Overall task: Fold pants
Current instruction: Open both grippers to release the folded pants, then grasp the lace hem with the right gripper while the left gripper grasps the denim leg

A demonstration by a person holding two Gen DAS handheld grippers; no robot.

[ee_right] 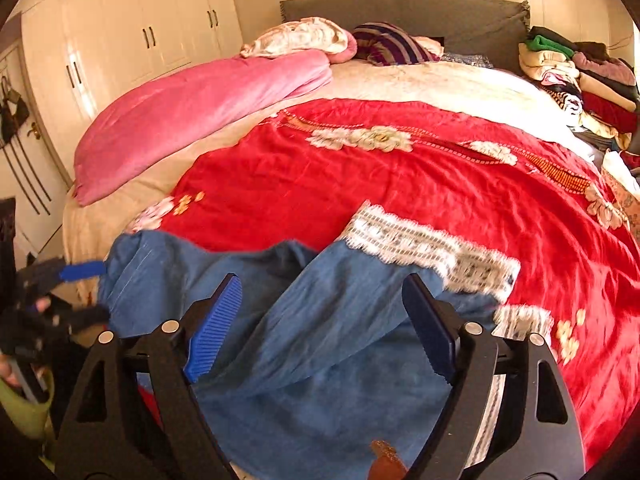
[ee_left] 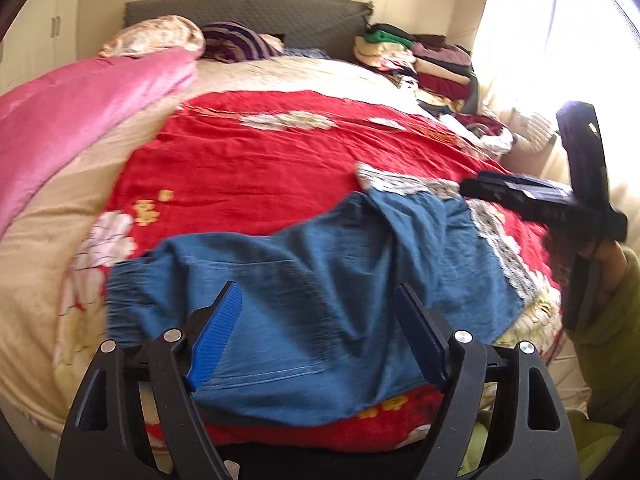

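Blue pants (ee_left: pixel 320 300) with white lace trim (ee_left: pixel 404 182) lie rumpled on a red flowered bedspread (ee_left: pixel 260 168) near the bed's front edge. My left gripper (ee_left: pixel 320 332) is open and empty, hovering just above the pants near the elastic waistband (ee_left: pixel 128 296). My right gripper (ee_right: pixel 322 324) is open and empty above the pant legs (ee_right: pixel 340 320), close to the lace cuffs (ee_right: pixel 432 248). The right gripper also shows at the right edge of the left wrist view (ee_left: pixel 552 200). The left gripper shows blurred at the left edge of the right wrist view (ee_right: pixel 60 280).
A pink quilt (ee_right: pixel 200 116) lies along the bed's left side. Pillows (ee_right: pixel 304 38) rest against a grey headboard (ee_right: pixel 400 10). A pile of folded clothes (ee_right: pixel 580 76) sits at the far right. White wardrobes (ee_right: pixel 120 40) stand left; a bright window (ee_left: pixel 560 40) is right.
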